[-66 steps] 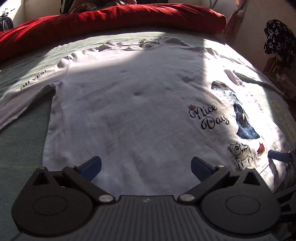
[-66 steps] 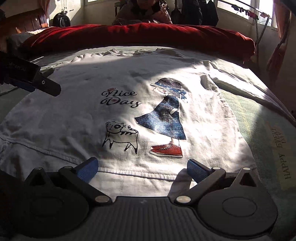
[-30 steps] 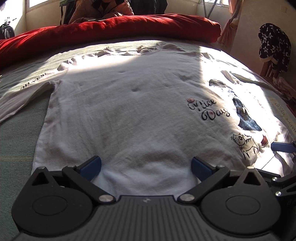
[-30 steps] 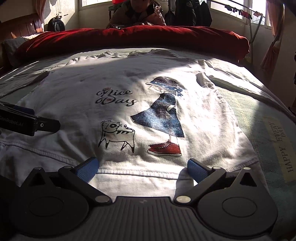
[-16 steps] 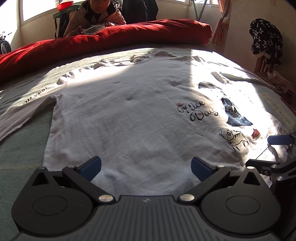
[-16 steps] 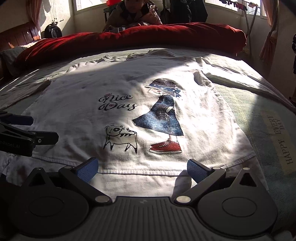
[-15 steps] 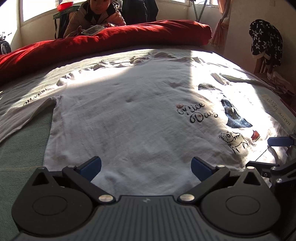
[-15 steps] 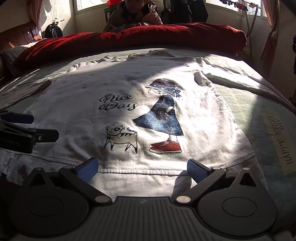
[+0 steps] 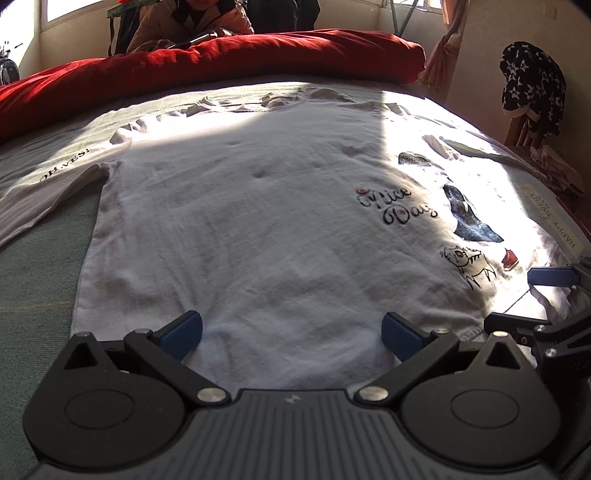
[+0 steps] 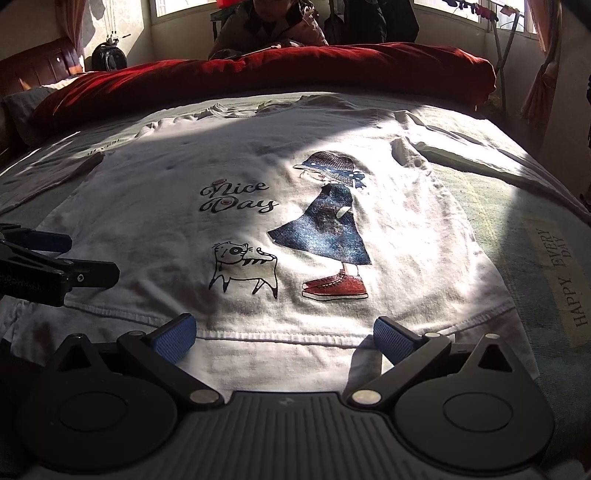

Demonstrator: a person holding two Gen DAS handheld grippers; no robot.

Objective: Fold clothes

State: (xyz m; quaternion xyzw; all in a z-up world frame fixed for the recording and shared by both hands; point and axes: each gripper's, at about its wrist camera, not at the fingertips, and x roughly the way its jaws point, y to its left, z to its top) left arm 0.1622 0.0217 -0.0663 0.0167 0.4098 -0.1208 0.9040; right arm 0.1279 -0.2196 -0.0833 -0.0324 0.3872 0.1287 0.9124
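Observation:
A white long-sleeved shirt (image 9: 258,221) lies flat, front up, on a bed, printed with "Nice Day", a cat and a girl in a blue dress (image 10: 325,229). My left gripper (image 9: 291,332) is open, low over the shirt's bottom hem on its left half, nothing between the blue pads. My right gripper (image 10: 284,334) is open too, fingers astride the hem below the print. Each gripper shows at the edge of the other's view: the right one (image 9: 554,295), the left one (image 10: 44,266).
A rolled red quilt (image 10: 277,74) lies across the far end of the bed, and a person (image 10: 273,26) sits behind it. The green bedsheet (image 10: 535,229) carries printed words. A star-patterned garment (image 9: 532,88) hangs on a chair at the right.
Both grippers have drawn back slightly toward the shirt's hem and levelled out, so more of the room behind the bed shows. Their jaws stay open and the shirt has not moved.

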